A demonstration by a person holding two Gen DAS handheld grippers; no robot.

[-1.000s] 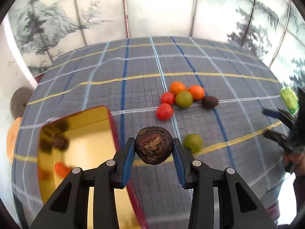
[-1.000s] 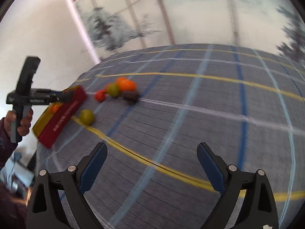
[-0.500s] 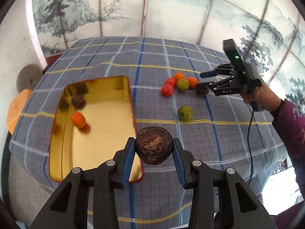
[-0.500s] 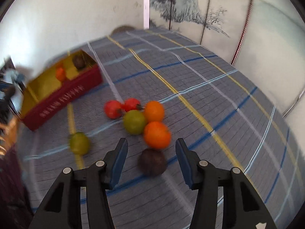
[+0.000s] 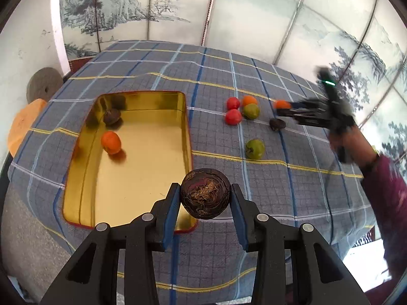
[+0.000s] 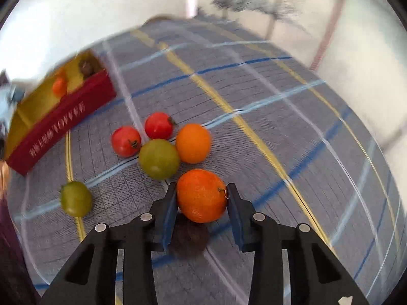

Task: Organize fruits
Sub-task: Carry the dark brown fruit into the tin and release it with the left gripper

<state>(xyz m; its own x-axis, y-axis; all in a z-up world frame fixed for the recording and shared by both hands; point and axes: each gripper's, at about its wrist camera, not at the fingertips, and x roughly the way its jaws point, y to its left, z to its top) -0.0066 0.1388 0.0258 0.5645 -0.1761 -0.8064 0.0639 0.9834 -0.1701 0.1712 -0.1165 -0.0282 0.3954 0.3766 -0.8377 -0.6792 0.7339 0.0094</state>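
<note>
Since half a second ago your right hand-held gripper (image 6: 202, 198) has gone from straddling the dark fruit on the cloth to pinching an orange (image 6: 201, 195), its fingers pressed against both sides; that other dark fruit (image 5: 277, 124) now lies on the cloth beneath and just behind it. Your left hand-held gripper (image 5: 205, 198) has swung back towards the gold tin (image 5: 187, 117), and more of the tin's floor shows than before.

The left hand-held gripper is clamped on a dark wrinkled fruit (image 5: 205, 193), fingers tight on both flanks. It hangs over the tin's near right corner, right at the rim, with the open floor lying ahead and to the left. That is the relation your drop depends on: carry it forward and left until it is well inside the wall.

The tin already holds an orange fruit (image 5: 111, 142) and a dark one (image 5: 112, 117) near its far end. On the worktop (image 5: 279, 178) remain two red tomatoes (image 6: 126, 141), a green fruit (image 6: 159, 158), another orange (image 6: 193, 142) and a lone green fruit (image 6: 76, 198). Your left hand is much nearer the tin.
</note>
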